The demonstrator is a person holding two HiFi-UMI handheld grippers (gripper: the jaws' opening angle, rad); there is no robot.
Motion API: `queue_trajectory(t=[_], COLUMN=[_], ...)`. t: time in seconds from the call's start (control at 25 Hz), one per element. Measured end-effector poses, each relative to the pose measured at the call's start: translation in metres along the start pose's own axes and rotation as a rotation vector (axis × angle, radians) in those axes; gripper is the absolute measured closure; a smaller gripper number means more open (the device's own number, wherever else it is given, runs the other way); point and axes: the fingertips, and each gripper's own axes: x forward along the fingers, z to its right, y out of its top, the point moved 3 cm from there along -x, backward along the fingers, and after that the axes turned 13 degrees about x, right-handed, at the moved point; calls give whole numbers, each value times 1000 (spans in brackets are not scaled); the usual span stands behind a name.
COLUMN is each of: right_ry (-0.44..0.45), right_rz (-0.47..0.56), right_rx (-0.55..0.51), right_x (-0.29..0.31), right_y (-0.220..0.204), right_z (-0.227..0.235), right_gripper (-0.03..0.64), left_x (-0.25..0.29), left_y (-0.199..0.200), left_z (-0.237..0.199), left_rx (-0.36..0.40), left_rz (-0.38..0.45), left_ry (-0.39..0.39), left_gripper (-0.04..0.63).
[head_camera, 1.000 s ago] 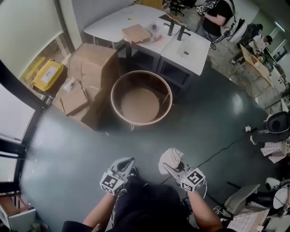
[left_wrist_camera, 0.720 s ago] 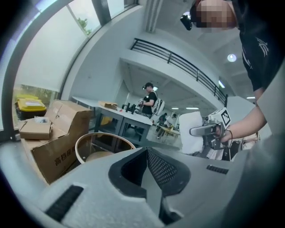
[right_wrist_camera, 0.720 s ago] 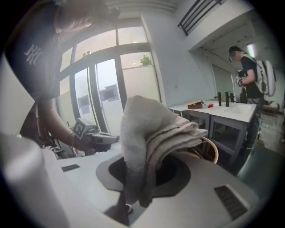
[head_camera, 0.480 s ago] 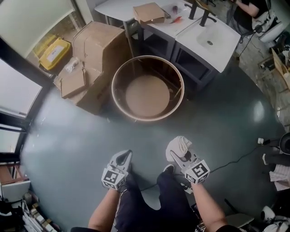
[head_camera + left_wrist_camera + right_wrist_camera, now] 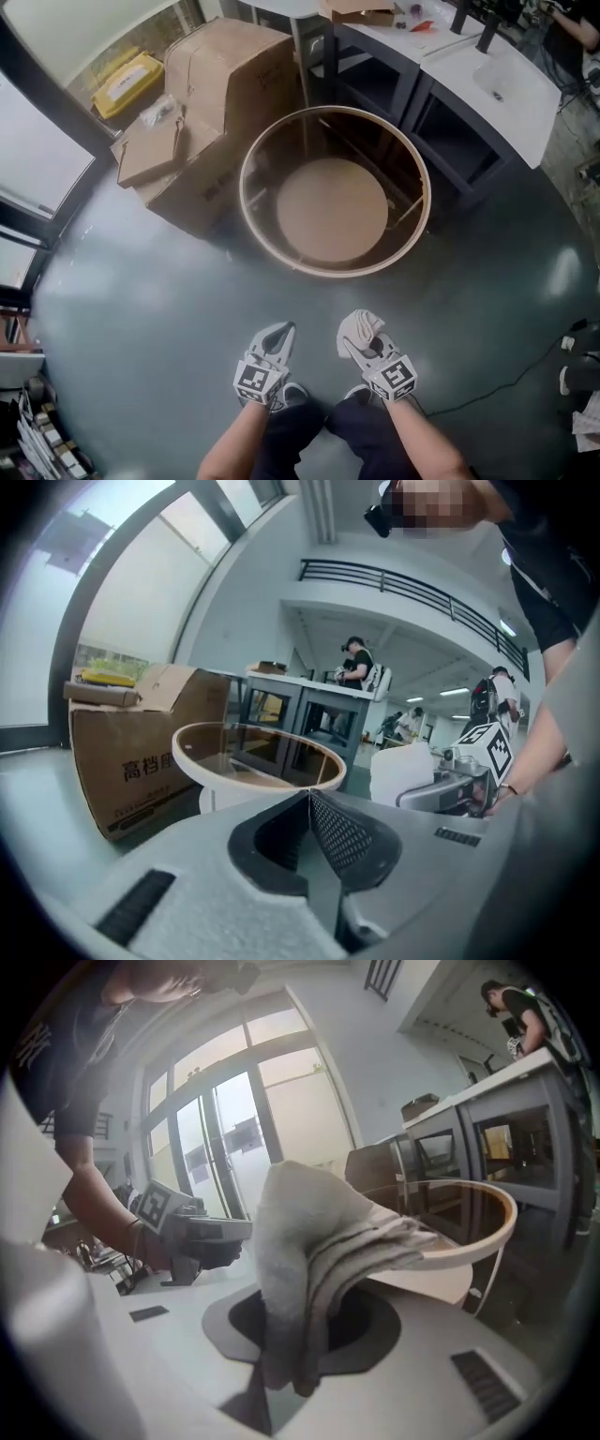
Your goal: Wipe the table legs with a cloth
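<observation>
**White cloth clamped in right gripper; table legs not yet touched**

White, soft cloth (image 5: 309, 1241) sits bunched in folds between the jaws of the right gripper (image 5: 360, 345), which are closed on its lower part. The loose upper part stands free above them. Left gripper (image 5: 281, 333): jaws together, nothing between them.

Handling, judged:
- The cloth is light and limp and will drape round a thin leg.
- It gives no stiffness of its own, so pressure must come from the gripper.
- The hold looks sound, and the free bunch is the wiping face.

The round table (image 5: 246, 202) stands ahead of both grippers and apart from them. It has a pale rim, a see-through top and a brown shelf below. Its thin legs (image 5: 491, 1274) look slender, and the table may shift if pushed hard.

The floor (image 5: 141, 309) is smooth dark grey-green, with a cable (image 5: 497, 384) lying to the right. Cardboard boxes (image 5: 230, 84) sit just beside the table on its left, and white desks (image 5: 487, 89) stand close behind it, so those sides look tight to reach.
</observation>
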Motion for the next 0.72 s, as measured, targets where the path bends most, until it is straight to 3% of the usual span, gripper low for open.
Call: queue_trajectory(t=[0.12,0.36,0.72], right_ry=[12,41,8], right_rz=[3,35,80], right_rx=[-18,-57,-172], right_x=[59,160,241], right_y=[-52,-113,-157], right_z=[45,116,169], right_gripper=[526,527,527], left_x=[46,126,200], left_y=[-69,-158,-228], left_z=[-14,-43,-67], left_rx=[20,67,16], left_rz=[7,61,187], left_ry=[-4,-21,49], left_gripper=[589,589,589])
